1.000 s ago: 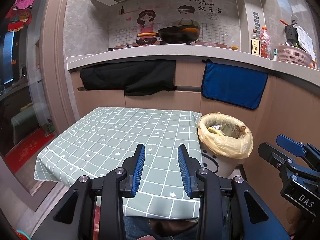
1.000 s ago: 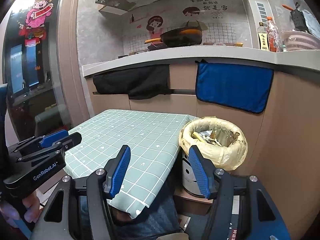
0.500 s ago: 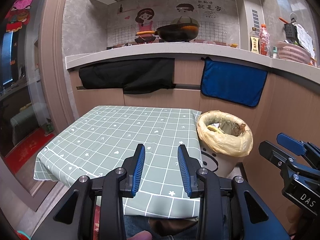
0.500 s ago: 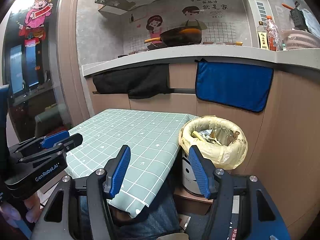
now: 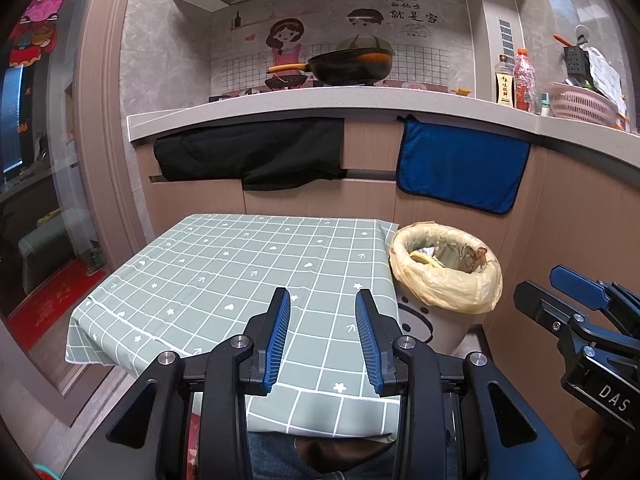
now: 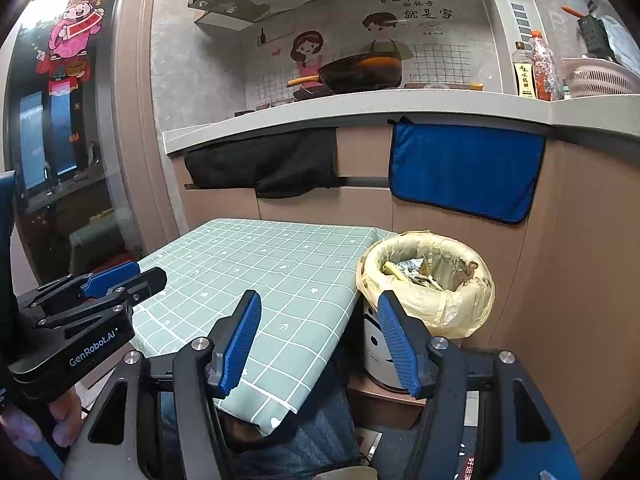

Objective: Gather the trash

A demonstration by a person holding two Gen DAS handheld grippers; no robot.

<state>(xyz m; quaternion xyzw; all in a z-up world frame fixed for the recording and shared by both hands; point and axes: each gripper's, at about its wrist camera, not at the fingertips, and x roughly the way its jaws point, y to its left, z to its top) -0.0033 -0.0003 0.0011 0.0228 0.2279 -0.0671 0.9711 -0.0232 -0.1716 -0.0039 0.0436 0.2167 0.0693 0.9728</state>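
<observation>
left wrist view: my left gripper (image 5: pixel 322 334) hangs half apart, empty, over the tablecloth (image 5: pixel 224 276). right wrist view: my right gripper (image 6: pixel 320 340) is spread wide, empty; the trash bin (image 6: pixel 428 280) beside the table seems nearly full.

Black left gripper (image 5: pixel 322 332) and right gripper (image 6: pixel 318 334), blue ribbed jaws, silver screws.
</observation>
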